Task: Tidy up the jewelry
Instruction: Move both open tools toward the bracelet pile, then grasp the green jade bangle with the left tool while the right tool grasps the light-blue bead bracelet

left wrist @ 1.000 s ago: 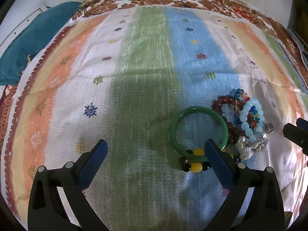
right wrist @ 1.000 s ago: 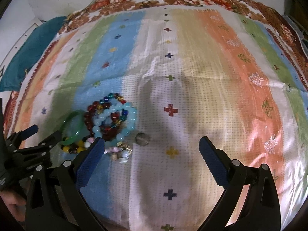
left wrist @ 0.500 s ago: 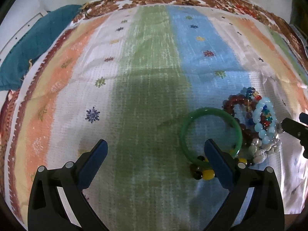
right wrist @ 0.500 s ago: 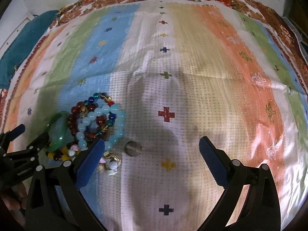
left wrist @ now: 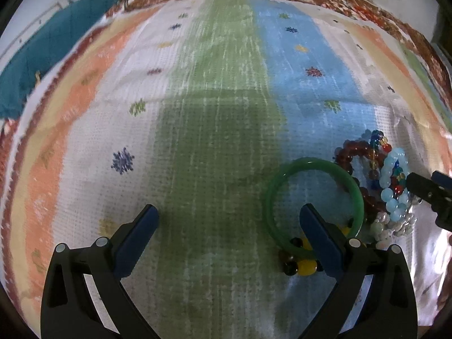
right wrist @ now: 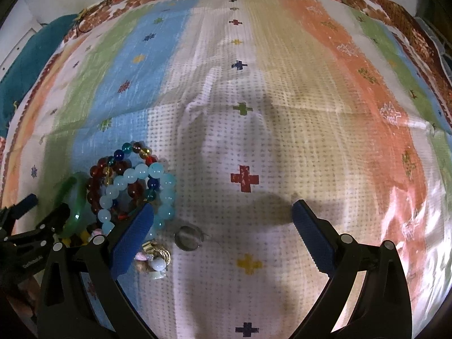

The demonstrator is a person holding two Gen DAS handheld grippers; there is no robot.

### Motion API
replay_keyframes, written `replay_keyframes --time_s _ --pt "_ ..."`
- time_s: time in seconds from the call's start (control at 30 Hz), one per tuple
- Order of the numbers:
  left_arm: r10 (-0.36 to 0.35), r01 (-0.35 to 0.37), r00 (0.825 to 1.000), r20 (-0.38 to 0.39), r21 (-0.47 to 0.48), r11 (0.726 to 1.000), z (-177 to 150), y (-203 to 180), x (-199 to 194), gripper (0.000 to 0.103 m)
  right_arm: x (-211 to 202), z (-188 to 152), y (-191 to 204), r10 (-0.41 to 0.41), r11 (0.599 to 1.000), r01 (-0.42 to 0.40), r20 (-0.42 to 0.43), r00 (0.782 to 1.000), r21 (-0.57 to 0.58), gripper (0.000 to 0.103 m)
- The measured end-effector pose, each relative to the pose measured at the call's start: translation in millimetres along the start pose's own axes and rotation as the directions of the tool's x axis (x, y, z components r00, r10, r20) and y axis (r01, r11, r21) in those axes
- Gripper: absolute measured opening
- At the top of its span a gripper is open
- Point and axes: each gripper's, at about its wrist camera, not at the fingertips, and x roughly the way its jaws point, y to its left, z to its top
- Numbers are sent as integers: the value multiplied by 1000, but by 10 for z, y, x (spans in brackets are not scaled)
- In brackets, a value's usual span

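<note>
The left hand-held gripper hangs with its 2 blue fingers spread wide apart and nothing between them; its right finger overlaps the near rim of the green bangle, though I cannot tell whether it touches. The right hand-held gripper is likewise wide open and empty, with the small metal ring lying between its fingers, nearer the left one. All the jewelry sits in 1 heap on a striped cloth: the bangle lies flat over a yellow and dark bead bracelet, and beside it are tangled a dark red bead bracelet, a pale blue bead bracelet and a little cluster of pearly charms. The bangle looks rigid, smooth and probably brittle, so it is best pinched across its rim on the free far side. The beaded loops should be light and floppy; gripping 1 strand at an outer edge would likely peel it off the pile.
</note>
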Motion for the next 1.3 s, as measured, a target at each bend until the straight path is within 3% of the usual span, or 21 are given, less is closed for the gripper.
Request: replay_keyframes --time_s 0.33,0.5,0.63,0.7,0.77,0.83,0.9,1.3 --pt "24 -24 1000 2 35 999 -18 -9 41 94 51 10 65 -45 998 45 -2 999 -45 99" --pt "8 -8 1000 12 35 999 -17 6 13 77 4 11 26 -60 997 61 20 998 -48 71" --pt "-25 24 999 21 19 1000 -6 57 -19 52 2 16 -31 -46 999 46 20 999 -28 60" --pt "-27 27 999 24 19 999 -7 62 -26 38 -12 36 -61 -31 999 31 20 999 -12 36" --pt "-37 36 999 23 26 999 -11 54 -29 24 -25 49 -85 -11 1000 11 14 1000 7 24" --pt "-45 44 999 21 38 998 -19 35 -30 14 -27 42 -66 -10 1000 10 16 1000 -1 19" --pt "-38 37 999 25 50 998 -29 19 -44 11 -37 33 -62 -8 1000 8 23 1000 -8 13" --pt "-41 39 998 43 54 998 -51 44 -210 7 -209 -31 -74 29 999 -28 29 999 -15 12"
